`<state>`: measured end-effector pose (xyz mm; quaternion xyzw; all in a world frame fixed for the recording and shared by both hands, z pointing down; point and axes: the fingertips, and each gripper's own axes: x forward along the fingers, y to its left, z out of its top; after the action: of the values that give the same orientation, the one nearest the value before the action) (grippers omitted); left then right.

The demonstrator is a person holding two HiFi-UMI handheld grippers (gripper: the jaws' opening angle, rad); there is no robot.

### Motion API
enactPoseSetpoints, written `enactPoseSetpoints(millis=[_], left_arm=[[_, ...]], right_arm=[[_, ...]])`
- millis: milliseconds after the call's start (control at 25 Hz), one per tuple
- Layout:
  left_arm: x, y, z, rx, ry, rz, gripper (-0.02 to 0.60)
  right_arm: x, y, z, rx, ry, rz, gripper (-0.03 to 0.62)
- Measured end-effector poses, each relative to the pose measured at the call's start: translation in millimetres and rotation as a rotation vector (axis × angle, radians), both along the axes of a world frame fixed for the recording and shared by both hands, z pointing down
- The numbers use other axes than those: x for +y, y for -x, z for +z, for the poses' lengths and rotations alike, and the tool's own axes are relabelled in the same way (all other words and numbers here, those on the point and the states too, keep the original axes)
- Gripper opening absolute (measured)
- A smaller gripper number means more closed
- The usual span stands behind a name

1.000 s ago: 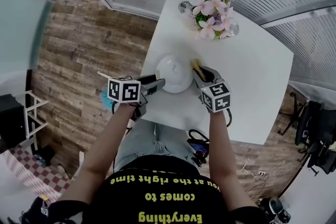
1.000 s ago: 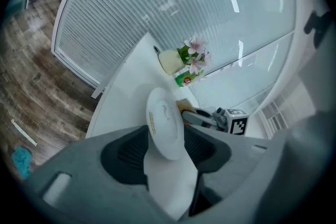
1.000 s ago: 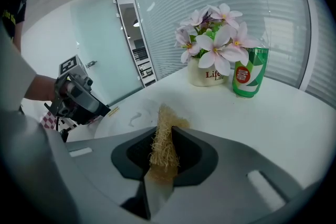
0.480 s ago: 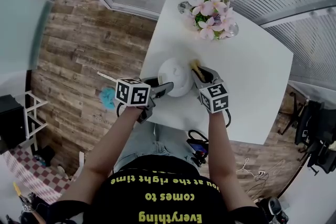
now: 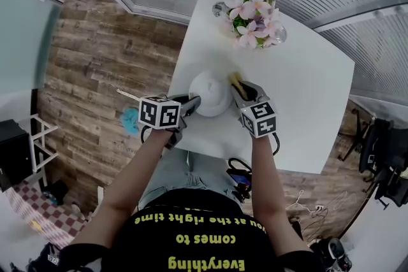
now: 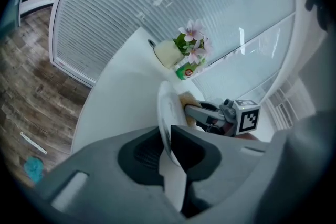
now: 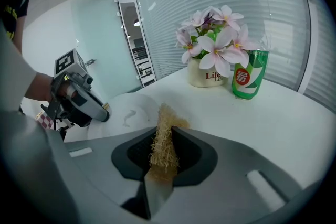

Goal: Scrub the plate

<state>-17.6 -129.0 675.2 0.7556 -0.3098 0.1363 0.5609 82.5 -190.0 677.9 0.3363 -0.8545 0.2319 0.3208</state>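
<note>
A white plate [image 5: 209, 93] stands tilted on its edge near the front left of the white table [image 5: 306, 105]. My left gripper [image 5: 191, 102] has its jaws closing on the plate's near rim [image 6: 167, 113], and the pads [image 6: 189, 147] press on it. My right gripper [image 5: 239, 87] is shut on a straw-coloured loofah sponge [image 7: 167, 115]. The sponge [image 6: 187, 102] lies against the plate's right side. In the right gripper view the plate [image 7: 128, 110] is just left of the sponge, with the left gripper [image 7: 100, 113] at its far rim.
A vase of pink flowers [image 5: 255, 9] and a green bottle [image 7: 247, 76] stand at the table's far side. The table's left edge [image 5: 182, 54] runs close to the plate. A blue cloth [image 5: 131, 116] lies on the wooden floor to the left.
The left gripper moved right to the plate's rim and closed on it. The plate went from lying flat to tilted up. The right gripper with the sponge barely moved.
</note>
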Motion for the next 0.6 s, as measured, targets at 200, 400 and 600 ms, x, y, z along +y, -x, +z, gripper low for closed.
enactPoseSetpoints(millis=[200,400,600], left_arm=[[-11,6,-6,0.013,-0.015,-0.052,0.02],[-17,7,-10,0.004,-0.044,-0.065,0.014],[-19,10,-19,-0.024,-0.081,-0.063,0.012]], right_arm=[[-5,-2,-10,0.004,-0.051,0.024,0.063],[-9,-5,-21,-0.004,-0.095,0.049,0.06],[-13,-7,-42,-0.02,-0.159,0.072,0.058]])
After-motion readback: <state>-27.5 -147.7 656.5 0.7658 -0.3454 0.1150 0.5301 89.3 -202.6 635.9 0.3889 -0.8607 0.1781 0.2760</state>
